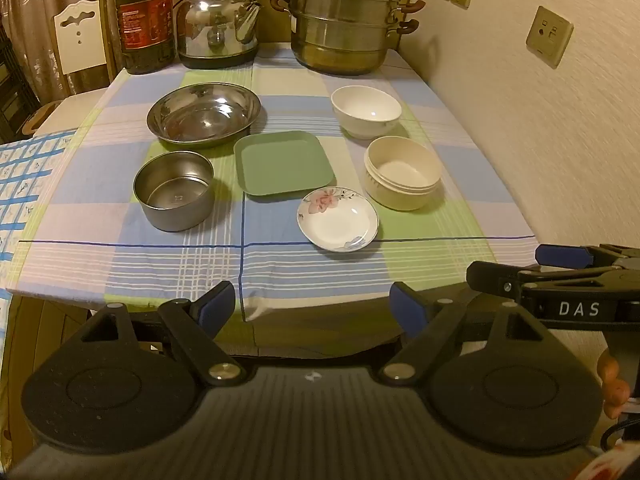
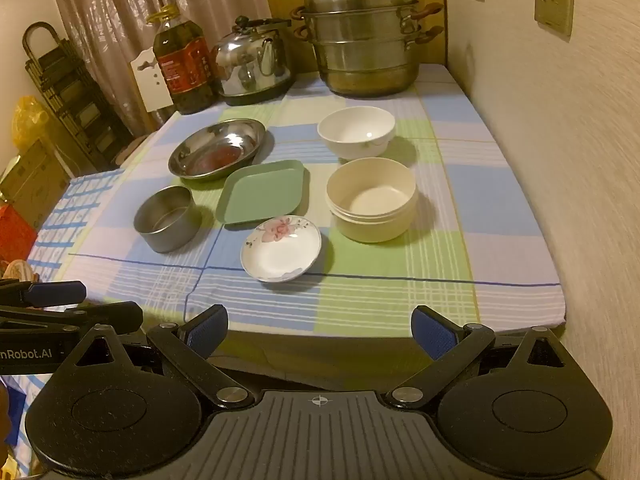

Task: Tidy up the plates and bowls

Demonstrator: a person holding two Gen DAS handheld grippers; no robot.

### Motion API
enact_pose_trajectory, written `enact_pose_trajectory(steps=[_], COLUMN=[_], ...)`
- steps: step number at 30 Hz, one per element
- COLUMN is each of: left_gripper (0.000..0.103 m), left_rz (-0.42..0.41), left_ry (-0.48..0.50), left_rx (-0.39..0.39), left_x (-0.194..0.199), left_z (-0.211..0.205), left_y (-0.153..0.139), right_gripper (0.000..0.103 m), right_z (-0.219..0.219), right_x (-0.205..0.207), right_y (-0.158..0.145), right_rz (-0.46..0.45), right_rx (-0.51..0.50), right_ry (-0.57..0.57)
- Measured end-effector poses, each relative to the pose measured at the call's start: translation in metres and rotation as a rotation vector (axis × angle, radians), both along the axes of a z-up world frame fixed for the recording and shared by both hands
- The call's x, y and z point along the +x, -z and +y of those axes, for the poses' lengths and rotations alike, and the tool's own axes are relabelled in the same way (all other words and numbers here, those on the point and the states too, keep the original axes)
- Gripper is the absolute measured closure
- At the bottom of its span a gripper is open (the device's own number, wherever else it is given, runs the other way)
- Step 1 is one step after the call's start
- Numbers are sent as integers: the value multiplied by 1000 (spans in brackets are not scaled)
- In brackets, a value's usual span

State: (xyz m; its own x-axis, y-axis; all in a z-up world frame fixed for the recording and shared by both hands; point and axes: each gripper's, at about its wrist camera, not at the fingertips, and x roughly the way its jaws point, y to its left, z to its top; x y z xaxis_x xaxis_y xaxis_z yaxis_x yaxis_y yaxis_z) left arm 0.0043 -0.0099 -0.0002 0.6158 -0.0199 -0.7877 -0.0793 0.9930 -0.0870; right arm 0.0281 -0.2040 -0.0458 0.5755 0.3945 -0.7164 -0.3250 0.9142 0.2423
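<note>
Six dishes on checked tablecloth (image 1: 120,256), wall (image 1: 540,128) beside – both tongs wide, empty.

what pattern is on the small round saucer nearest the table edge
White saucer with a pink flower; clearest in the right wrist view.

Warm dim light, textured cream wall (image 2: 560,140) with sockets (image 1: 548,36), lace curtains (image 2: 120,20) behind.

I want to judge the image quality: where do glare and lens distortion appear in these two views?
Left wrist view: glare on the kettle and steel basin; table edges bow outward. Right wrist view: same warm dim light, bright spot in the white bowl, wall curved.
</note>
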Motion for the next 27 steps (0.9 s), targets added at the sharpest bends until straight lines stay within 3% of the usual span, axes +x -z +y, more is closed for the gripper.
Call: enact_pose_trajectory(steps=[27], left_gripper=[20], left_rz=[-3], left_ry=[2], left_rx=[1], left_x=[2], left_z=[-4], left_y=[-1], right_gripper=[5], right_z=[-2], right_x=[-1], right_y=[-1], right_rz=[-11], right_rx=[1], right_ry=[1])
